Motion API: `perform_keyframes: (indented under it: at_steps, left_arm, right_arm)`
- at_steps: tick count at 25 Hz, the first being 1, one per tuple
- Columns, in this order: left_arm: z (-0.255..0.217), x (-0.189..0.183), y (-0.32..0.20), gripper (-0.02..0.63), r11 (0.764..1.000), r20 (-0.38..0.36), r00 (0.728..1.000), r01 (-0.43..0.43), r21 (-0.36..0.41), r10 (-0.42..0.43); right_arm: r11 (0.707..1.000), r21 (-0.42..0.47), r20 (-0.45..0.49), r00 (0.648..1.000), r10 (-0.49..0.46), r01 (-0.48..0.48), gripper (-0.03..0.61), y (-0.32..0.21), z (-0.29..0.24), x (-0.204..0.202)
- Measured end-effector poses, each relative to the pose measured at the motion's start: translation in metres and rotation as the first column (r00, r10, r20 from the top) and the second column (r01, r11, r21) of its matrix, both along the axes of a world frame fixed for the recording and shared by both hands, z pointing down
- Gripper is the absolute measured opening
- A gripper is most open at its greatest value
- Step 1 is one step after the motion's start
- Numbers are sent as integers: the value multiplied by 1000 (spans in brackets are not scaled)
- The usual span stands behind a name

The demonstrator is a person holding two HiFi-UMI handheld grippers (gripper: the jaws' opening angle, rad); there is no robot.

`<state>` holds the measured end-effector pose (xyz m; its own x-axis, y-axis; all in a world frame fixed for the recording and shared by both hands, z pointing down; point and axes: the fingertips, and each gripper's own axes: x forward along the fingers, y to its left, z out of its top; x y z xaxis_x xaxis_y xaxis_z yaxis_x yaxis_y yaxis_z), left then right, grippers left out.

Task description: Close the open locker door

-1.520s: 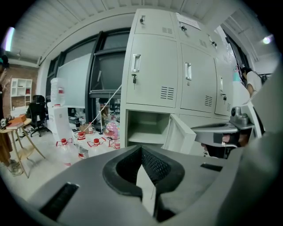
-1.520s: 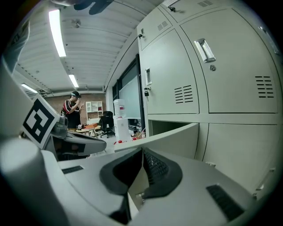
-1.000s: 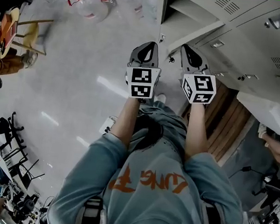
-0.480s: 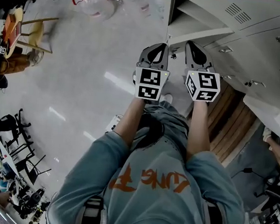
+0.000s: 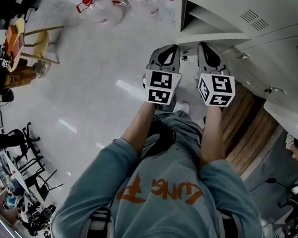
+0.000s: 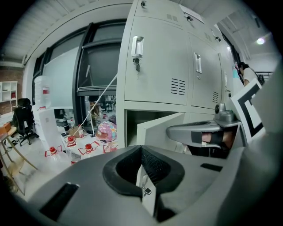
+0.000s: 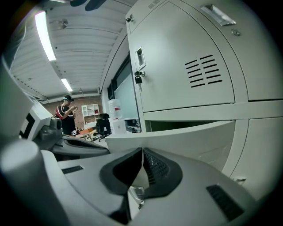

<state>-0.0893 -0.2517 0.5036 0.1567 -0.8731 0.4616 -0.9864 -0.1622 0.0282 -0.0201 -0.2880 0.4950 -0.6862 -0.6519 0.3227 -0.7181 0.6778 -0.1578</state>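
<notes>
The open locker door (image 5: 208, 37) is pale grey and swings out from the bottom row of the lockers (image 5: 270, 38) at the top right of the head view. My left gripper (image 5: 165, 56) and right gripper (image 5: 208, 55) are held side by side just short of the door's edge, both shut and empty. In the left gripper view the door (image 6: 160, 128) stands ajar beyond the left gripper (image 6: 141, 150), with the dark locker opening to its left. In the right gripper view the door (image 7: 177, 137) stretches close across the frame behind the right gripper (image 7: 142, 152).
Large water bottles with red caps (image 5: 99, 5) lie on the floor at the back left. A wooden chair (image 5: 36, 41) stands at the left. Wooden boards (image 5: 246, 129) lie along the lockers at the right. A person (image 7: 67, 114) stands far off.
Both grippers have shifted a little to the right and nearer the open door. The lockers sit closer in the head view. Both stay shut.
</notes>
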Motion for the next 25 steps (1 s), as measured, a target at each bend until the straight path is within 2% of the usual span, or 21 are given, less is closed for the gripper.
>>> perform_keyframes:
  at_steps: [13,25]
  left_arm:
    - [0,-28,-51,21,998,-21,997,-70,-5,70]
    - [10,-38,-98,21,982,-41,981,-189,-20,188]
  right_arm:
    - [989,-1,-3,989,149,-149,32,-43,-5,7]
    - [957,14,-59,956,289,-288,32,-75,-7,19]
